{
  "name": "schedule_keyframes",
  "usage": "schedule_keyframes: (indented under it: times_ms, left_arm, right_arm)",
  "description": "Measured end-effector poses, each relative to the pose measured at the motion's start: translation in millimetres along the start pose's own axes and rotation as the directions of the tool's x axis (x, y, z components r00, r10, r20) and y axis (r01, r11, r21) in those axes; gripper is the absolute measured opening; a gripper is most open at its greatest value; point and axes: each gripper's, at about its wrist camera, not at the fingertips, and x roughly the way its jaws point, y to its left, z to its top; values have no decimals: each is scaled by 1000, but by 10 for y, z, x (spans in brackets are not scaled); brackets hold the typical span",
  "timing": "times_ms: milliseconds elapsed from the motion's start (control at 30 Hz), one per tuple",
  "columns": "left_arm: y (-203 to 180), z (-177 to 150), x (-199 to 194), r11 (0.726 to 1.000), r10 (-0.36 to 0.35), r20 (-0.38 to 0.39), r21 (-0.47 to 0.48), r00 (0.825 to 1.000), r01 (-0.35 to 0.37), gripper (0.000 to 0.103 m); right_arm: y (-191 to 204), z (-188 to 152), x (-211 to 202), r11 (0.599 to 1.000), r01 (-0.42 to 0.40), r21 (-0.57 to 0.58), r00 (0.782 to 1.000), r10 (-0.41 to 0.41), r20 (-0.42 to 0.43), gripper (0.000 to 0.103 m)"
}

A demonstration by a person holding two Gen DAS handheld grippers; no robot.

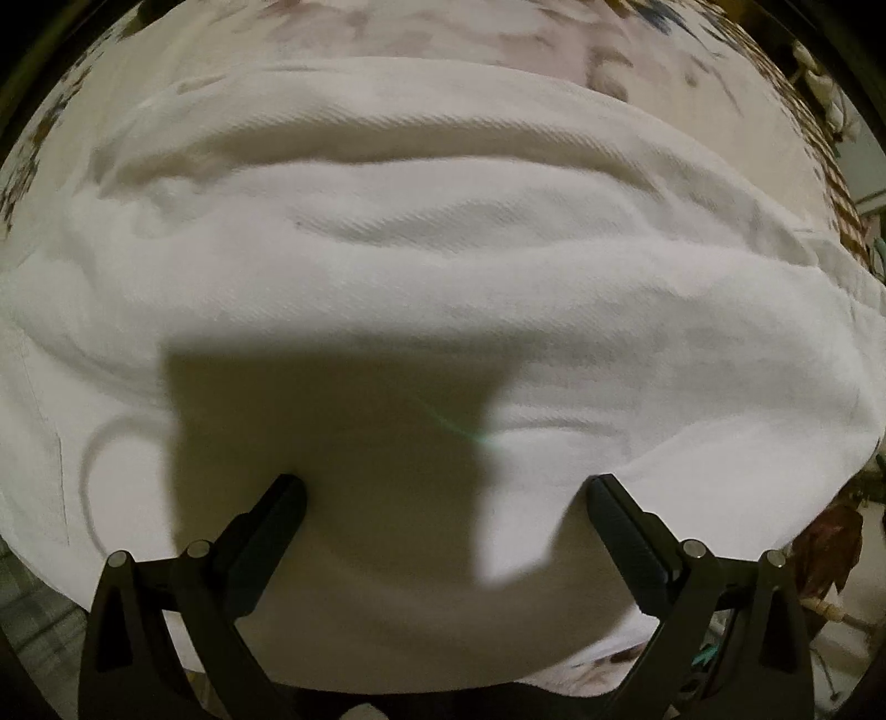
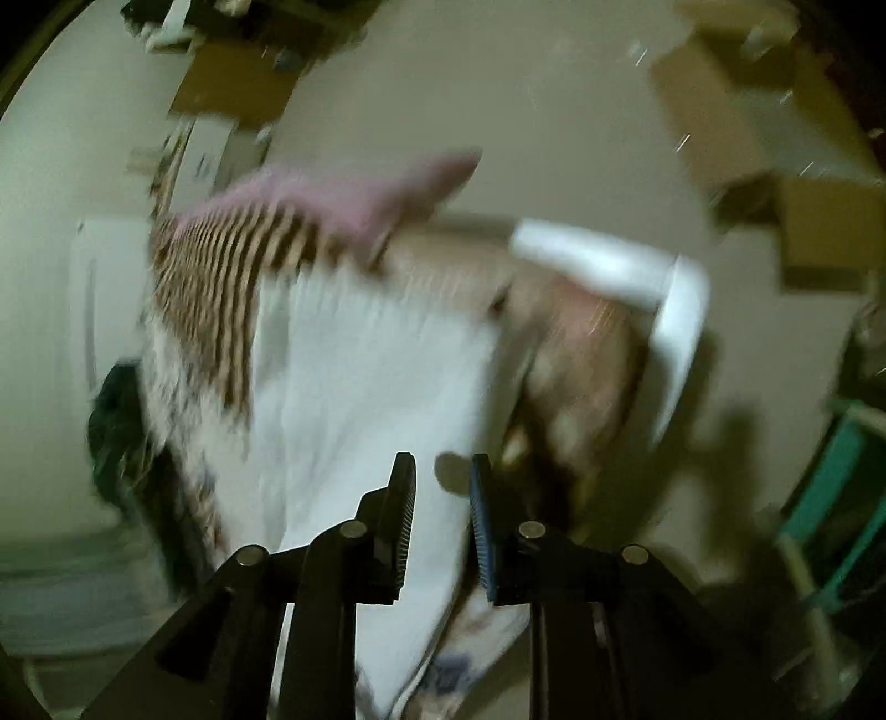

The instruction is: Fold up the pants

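The white pants (image 1: 443, 277) lie spread and rumpled across a floral sheet, filling the left wrist view. My left gripper (image 1: 446, 487) is wide open just above the cloth, its fingers (image 1: 277, 520) apart and holding nothing; its shadow falls on the fabric. In the blurred right wrist view the pants (image 2: 360, 399) show as a long white strip. My right gripper (image 2: 442, 471) hovers above their near end with a narrow gap between its fingers (image 2: 401, 509), nothing between them.
The floral sheet (image 1: 443, 33) edges the pants. A brown striped cloth (image 2: 221, 288) and a pink cloth (image 2: 343, 194) lie at the far end. Cardboard boxes (image 2: 803, 221), a white plastic piece (image 2: 664, 288) and a teal frame (image 2: 830, 498) stand on the floor.
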Motion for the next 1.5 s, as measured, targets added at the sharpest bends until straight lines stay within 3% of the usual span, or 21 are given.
schedule_keyframes:
  times_ms: [67,133,200,300,367,433,567,667,700,767,933,1067,1233,1367,1500]
  left_arm:
    - [51,-21,-12,1000,-7,2,-10,1000,7,103]
    - [-21,-10,-3,1000,-6,-1,-9,1000,6,103]
    - [-37,-7,1,1000,-10,-12,-4,1000,10,103]
    - [264,223,-15,1000,-15,-23,-1,1000,15,103]
    - [299,298,6,1000,-13,-22,0,1000,13,103]
    - [297,315,14,1000,-13,-21,0,1000,13,103]
    - [259,360,6,1000,-9,-25,-1,1000,9,103]
    - [196,351,13,1000,-1,-26,-2,1000,1,103]
    - [189,362,16,1000,1,-29,-7,1000,-1,103]
    - [181,423,-14,1000,-2,-31,-13,1000,2,103]
    - [272,458,-362,997,-54,81,-48,995,58,103]
    - [500,430,-680,987,-80,126,-125,989,96,103]
    - [977,336,-1104,966,-108,207,-208,972,152,103]
    - [1552,209,-1297,945,-113,245,-272,963,180,103]
    - [2140,-2,-1386,921,-94,265,-342,960,184,103]
  right_arm:
    - [29,-115,276,997,45,-62,996,-50,-72,39]
    - [-23,-147,419,996,69,-62,995,-73,-68,40]
    - [-69,-135,480,999,8,-34,1000,-9,-24,44]
    - [-29,-109,454,993,-104,-55,994,107,40,44]
    - [0,-58,485,989,-129,-74,989,135,69,44]
    - [-14,-2,510,982,-176,-74,979,182,91,44]
    - [130,87,507,939,-316,-136,940,329,89,43]
    - [218,173,699,954,-265,-140,959,276,66,44]
    - [214,197,721,955,-266,-128,959,276,64,42]
    - [252,216,716,968,-224,-111,969,233,82,8]
    - [499,89,369,968,-187,-169,965,213,155,7]
    - [1049,-226,39,936,-148,-320,960,214,182,7]
    - [1760,-896,-197,861,-119,-494,960,226,162,7]
    - [2324,-1612,-76,783,-118,-611,967,231,108,7]
    - [2771,-2608,438,681,-142,-718,981,193,-12,7]
